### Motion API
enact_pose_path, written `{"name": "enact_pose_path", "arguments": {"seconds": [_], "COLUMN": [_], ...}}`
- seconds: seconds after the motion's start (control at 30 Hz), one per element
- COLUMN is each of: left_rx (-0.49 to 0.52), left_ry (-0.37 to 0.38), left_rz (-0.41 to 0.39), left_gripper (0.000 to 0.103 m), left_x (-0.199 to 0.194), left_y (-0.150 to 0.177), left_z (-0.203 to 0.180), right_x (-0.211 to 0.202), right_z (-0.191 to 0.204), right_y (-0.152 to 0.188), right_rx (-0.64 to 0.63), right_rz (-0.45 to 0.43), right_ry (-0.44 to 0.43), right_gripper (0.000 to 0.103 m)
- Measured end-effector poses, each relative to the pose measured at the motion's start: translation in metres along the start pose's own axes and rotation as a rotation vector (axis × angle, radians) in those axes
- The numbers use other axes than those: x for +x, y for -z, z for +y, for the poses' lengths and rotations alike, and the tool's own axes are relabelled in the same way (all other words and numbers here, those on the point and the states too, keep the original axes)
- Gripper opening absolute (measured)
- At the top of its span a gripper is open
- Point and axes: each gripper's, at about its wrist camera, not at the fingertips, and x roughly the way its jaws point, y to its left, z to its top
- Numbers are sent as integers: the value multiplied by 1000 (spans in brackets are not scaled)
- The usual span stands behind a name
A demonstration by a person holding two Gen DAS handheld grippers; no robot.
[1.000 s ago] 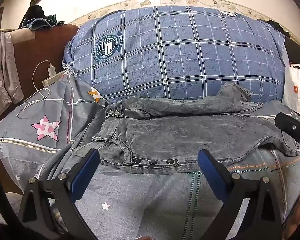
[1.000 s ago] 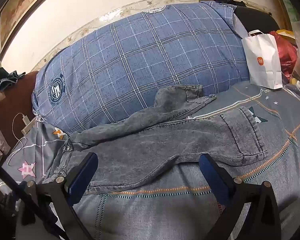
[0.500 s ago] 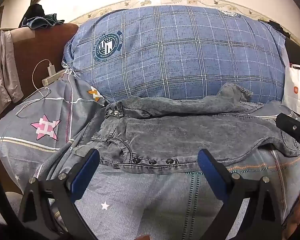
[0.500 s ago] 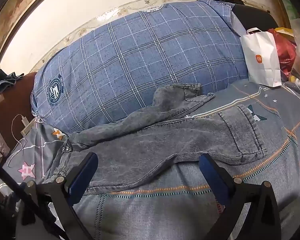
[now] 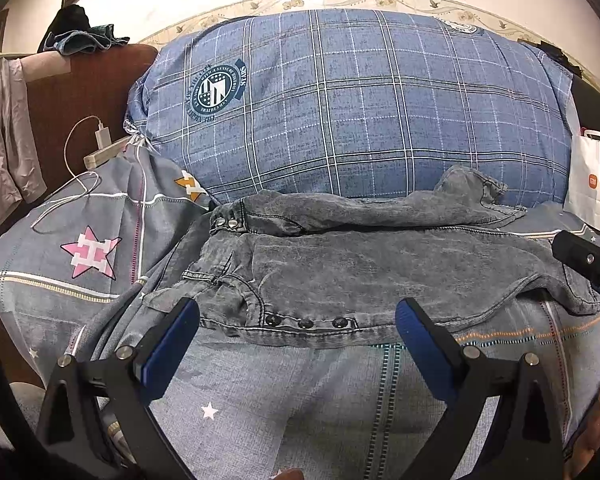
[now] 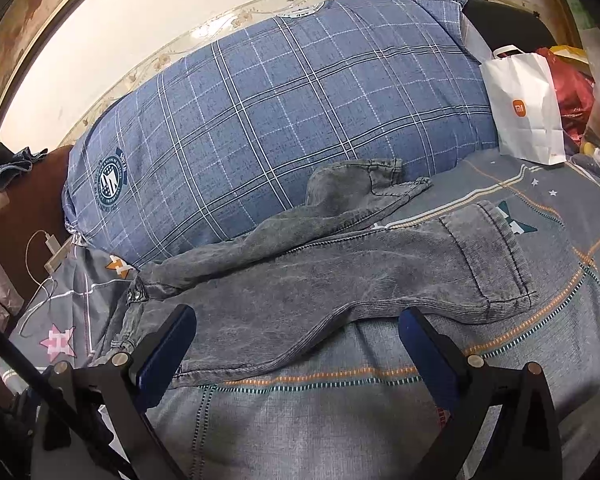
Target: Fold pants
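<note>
Grey washed denim pants lie spread sideways on the bed, waistband with three snap buttons at the left, legs running right. One leg is rumpled against the plaid pillow, the other leg's cuff lies flat at the right. My left gripper hovers open just short of the buttoned fly edge, nothing between its blue pads. My right gripper is open too, just in front of the near edge of the lower leg. Part of the right gripper's black body shows at the right edge of the left wrist view.
A large blue plaid pillow lies behind the pants. A white paper bag and red and yellow bags stand at the right. A charger with white cable and hanging clothes are on the brown headboard at the left. The grey star-print bedsheet lies in front.
Both views have shifted very slightly; the pants lie as before and both grippers stay open.
</note>
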Motion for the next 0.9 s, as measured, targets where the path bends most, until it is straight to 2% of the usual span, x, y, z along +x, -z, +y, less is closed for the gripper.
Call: {"name": "enact_pose_path", "arguments": {"seconds": [0.47, 0.53, 0.63, 0.7, 0.8, 0.9], "left_rx": [7, 27, 44, 52, 47, 1], "left_ry": [3, 6, 40, 68, 109, 174], "left_rz": [18, 26, 48, 52, 53, 112], "left_gripper": [99, 99, 99, 99, 99, 99], "left_x": [2, 5, 12, 18, 35, 71], "left_y": [-6, -13, -33, -53, -87, -118], "left_z": [-1, -3, -7, -10, -16, -21], "right_x": [2, 3, 8, 13, 28, 51], "right_z": [0, 0, -1, 2, 2, -5], "right_y": [-5, -8, -19, -33, -70, -105], "right_rx": [8, 12, 28, 12, 5, 27], "right_rz": [36, 57, 118, 144, 176, 182], "right_ry": [-9, 3, -8, -13, -32, -15], "right_gripper": [103, 99, 92, 92, 92, 92]}}
